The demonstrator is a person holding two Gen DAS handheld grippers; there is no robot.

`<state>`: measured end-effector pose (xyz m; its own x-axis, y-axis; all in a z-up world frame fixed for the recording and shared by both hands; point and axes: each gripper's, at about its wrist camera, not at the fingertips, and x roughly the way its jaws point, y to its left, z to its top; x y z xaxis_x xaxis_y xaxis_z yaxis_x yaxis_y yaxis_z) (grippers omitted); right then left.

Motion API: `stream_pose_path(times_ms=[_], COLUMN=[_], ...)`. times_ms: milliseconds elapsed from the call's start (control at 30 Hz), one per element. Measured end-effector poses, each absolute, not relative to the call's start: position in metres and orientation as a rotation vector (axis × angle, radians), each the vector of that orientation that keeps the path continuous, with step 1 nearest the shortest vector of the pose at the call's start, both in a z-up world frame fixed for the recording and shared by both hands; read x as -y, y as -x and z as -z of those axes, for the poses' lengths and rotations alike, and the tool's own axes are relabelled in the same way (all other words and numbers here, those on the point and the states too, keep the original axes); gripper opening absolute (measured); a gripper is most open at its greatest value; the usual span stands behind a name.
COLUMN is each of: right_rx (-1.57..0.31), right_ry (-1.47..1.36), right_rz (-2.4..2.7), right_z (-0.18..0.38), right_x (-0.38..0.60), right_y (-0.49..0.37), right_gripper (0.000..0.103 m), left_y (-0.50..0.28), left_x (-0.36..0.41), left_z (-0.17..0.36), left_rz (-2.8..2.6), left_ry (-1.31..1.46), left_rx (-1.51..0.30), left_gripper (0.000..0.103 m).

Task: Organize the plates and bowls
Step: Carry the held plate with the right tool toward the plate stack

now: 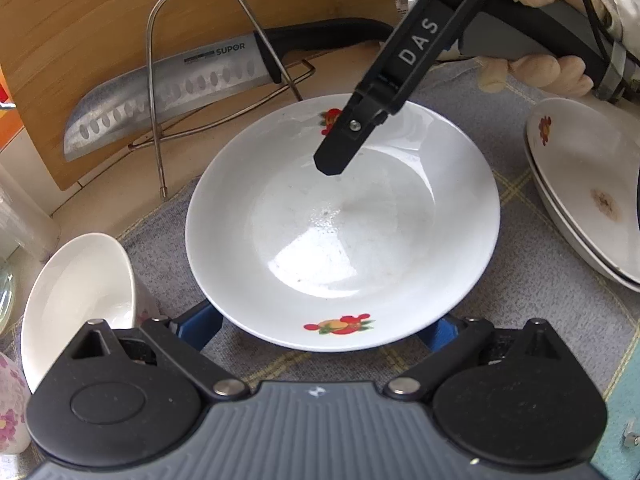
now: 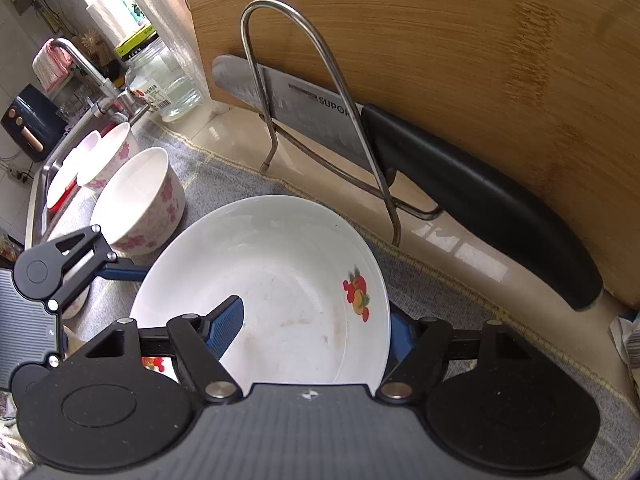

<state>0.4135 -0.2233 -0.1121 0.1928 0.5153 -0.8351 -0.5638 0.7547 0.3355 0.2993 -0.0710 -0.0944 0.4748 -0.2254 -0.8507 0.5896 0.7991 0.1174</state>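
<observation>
Left gripper (image 1: 322, 330): pitched steeply downward, jaws spread wide. Both blue fingers (image 1: 206, 326) run under the near rim of the plate (image 1: 344, 216), one at each side; the tips are hidden, so contact cannot be confirmed.

Right gripper (image 2: 316, 314): pitched steeply downward, jaws closed across the plate's far rim, one finger inside, one outside. A gloved hand (image 1: 536, 68) wraps its handle

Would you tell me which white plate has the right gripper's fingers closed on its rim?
The fruit-printed plate on the grey mat, beside the knife rack; the stained plates sit stacked apart.
</observation>
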Motion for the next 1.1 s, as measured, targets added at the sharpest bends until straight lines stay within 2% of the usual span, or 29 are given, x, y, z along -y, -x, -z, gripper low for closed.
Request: stream_pose_path(times_ms=[1100], right_rx=[-1.11], right_ry=[0.102], right_rz=[-0.815], right_z=[0.118], right_x=[0.223], right_y=[-0.421], right_gripper=[0.077], left_y=[-0.295], left_x=[0.058], left_z=[0.096], left_rz=[0.638], left_ry=[-0.351], left_rx=[-0.951], left_gripper=[0.099])
